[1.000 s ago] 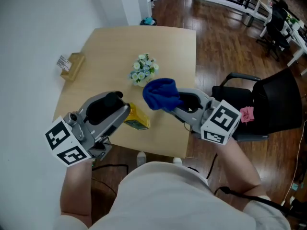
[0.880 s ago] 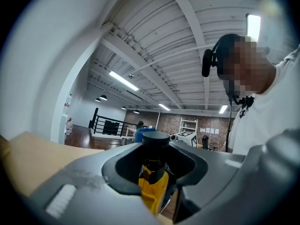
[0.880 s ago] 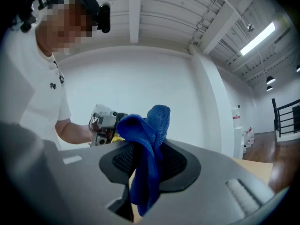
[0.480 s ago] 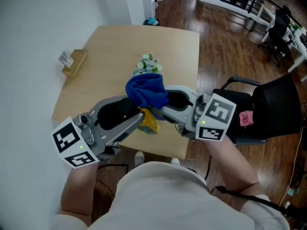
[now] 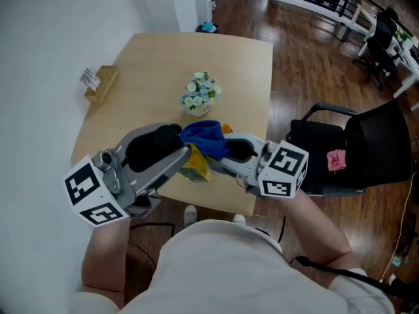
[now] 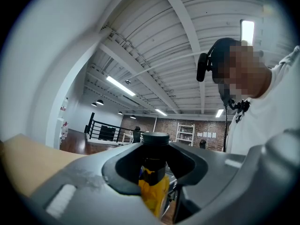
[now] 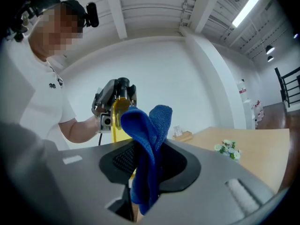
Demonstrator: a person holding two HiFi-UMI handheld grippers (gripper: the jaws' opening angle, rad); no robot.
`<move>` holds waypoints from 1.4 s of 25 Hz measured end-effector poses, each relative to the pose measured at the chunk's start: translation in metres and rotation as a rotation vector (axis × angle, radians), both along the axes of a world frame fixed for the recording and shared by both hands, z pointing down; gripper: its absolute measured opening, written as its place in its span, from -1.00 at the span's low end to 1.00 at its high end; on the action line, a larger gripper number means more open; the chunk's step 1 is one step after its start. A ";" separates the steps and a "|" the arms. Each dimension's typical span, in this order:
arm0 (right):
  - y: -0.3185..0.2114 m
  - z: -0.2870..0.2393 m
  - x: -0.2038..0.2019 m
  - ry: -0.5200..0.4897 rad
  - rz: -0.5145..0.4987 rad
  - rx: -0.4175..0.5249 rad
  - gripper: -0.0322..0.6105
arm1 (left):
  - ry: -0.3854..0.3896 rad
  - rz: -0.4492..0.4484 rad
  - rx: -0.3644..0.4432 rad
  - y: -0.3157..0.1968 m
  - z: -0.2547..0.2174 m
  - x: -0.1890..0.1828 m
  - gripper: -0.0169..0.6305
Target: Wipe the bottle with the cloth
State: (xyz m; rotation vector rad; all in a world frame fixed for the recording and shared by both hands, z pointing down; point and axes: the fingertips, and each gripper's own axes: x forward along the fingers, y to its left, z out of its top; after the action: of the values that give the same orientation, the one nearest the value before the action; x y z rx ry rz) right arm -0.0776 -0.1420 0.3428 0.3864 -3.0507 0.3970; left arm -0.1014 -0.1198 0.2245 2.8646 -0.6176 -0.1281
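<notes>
blue cloth [image 5: 204, 139] just beside the dark-capped yellow bottle [image 5: 196, 169]

Wood table [image 5: 150, 64] w/ flowers [image 5: 200, 95] mid, box [image 5: 100, 84] at L edge. Black chair [image 5: 366, 142] on R, pink item [image 5: 336, 161] on it.

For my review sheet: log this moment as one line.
left gripper: shut on bottle | right gripper: shut on cloth | cloth at bottle
</notes>
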 end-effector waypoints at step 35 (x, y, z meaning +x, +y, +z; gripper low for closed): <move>0.027 0.002 0.022 0.024 0.112 0.057 -0.54 | -0.031 -0.092 0.022 -0.016 -0.003 -0.010 -0.44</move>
State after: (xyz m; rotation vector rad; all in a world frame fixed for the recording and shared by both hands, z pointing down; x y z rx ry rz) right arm -0.0555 -0.1148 0.3451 0.5623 -3.0315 0.3079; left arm -0.1109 -0.1359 0.2220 2.8648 -0.7591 -0.1052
